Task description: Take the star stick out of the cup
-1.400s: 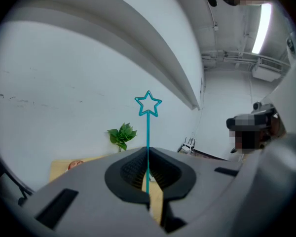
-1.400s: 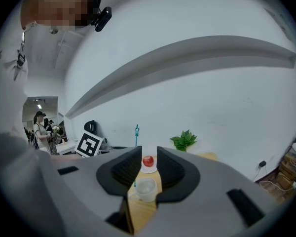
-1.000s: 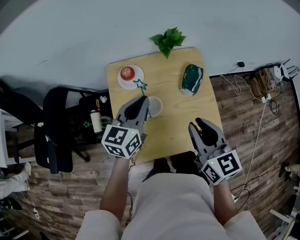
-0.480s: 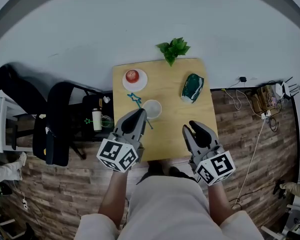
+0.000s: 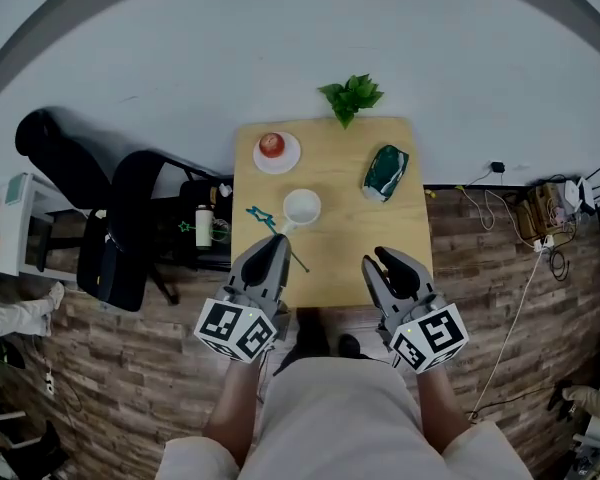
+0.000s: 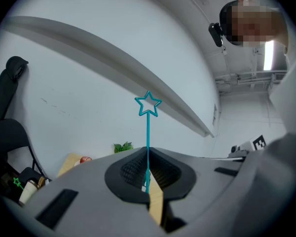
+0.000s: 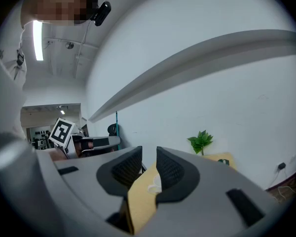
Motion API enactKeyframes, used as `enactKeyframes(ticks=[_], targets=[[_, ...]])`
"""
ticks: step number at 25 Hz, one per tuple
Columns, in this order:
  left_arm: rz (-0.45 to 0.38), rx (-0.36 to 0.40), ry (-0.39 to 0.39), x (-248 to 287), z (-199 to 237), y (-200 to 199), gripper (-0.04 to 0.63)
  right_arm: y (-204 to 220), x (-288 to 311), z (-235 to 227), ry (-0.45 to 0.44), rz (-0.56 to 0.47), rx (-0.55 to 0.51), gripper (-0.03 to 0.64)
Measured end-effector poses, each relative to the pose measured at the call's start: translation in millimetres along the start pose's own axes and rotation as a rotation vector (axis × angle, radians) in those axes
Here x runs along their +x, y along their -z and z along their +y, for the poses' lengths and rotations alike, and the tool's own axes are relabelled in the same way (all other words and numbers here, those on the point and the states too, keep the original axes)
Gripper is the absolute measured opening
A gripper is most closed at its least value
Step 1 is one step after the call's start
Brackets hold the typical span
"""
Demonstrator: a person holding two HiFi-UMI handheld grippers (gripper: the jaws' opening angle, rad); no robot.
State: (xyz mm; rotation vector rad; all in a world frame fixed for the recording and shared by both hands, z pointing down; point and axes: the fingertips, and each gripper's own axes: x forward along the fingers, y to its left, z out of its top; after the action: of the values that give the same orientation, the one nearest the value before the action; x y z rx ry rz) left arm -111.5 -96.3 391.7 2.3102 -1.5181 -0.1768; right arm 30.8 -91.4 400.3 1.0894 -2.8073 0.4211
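as the left hand-held gripper point(image 6: 148, 174) pinches the thin star stick point(image 6: 148, 132), held clear of the cup point(image 5: 302, 208), and the right hand-held gripper point(image 7: 149, 171) gapes empty, a loosened pinch could drop it.

You're holding the star stick point(image 5: 263, 217) just left of the cup point(image 5: 302, 208), outside it; the plate point(image 5: 291, 160) is sitting behind, the plant point(image 5: 351, 98) at the table's point(image 5: 345, 243) far edge.
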Motion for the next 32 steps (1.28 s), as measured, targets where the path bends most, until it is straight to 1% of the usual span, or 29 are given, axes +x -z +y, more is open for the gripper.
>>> enactKeyframes(ticks=[5, 11, 15, 24, 32], targets=[[-0.009, -0.009, -0.05, -20.8, -24.0, 12.0, 0.012, 6.2, -23.5, 5.1, -0.049, -0.007, 0.008, 0.087], [-0.024, -0.02, -0.084, -47.0, -53.8, 25.5, 0.012, 17.2, -53.6, 14.0, -0.09, -0.008, 0.003, 0.087], [-0.041, 0.011, -0.116, -65.4, -73.2, 29.6, 0.012, 18.6, -72.5, 21.9, -0.117, -0.016, -0.009, 0.087], [-0.083, 0.014, -0.164, -101.6, -107.6, 37.9, 0.012, 16.7, -106.0, 40.6, -0.181, -0.036, -0.044, 0.08], [-0.083, 0.048, -0.192, -118.7, -130.4, 45.9, 0.012, 16.4, -121.9, 58.8, -0.234, -0.052, -0.064, 0.067]])
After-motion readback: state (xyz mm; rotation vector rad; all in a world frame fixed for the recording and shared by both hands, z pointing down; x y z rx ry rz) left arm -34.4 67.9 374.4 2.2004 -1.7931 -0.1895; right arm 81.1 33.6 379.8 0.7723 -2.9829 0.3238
